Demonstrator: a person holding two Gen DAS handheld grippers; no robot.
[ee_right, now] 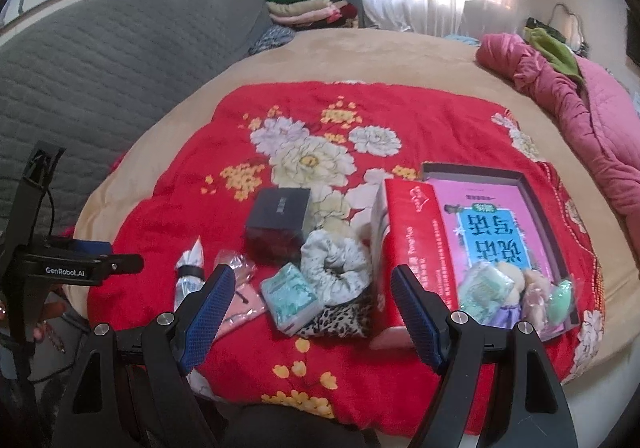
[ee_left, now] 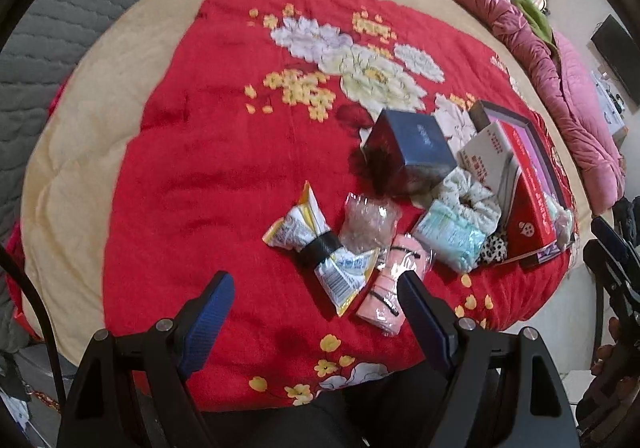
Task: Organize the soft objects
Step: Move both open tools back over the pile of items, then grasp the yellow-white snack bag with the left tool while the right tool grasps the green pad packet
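Soft items clustered on bed: white scrunchie (ee_right: pixel 336 268) atop leopard-print one (ee_right: pixel 340 318), teal tissue pack (ee_right: pixel 290 298) touching both, pink wrapped cloth (ee_left: pixel 394 284) beside.

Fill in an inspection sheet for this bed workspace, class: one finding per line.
Surface: red floral blanket over a beige cover.
Job's things: green tissue pack, white scrunchie and leopard-print cloth piled together; pink wrapped packet beside them.
Clutter: dark blue box; open red box holding small items; taped snack bag.
Grippers: left gripper and right gripper both open, empty.
Cables: black cable at left edge.
Surroundings: grey quilted headboard, pink quilt, folded clothes.
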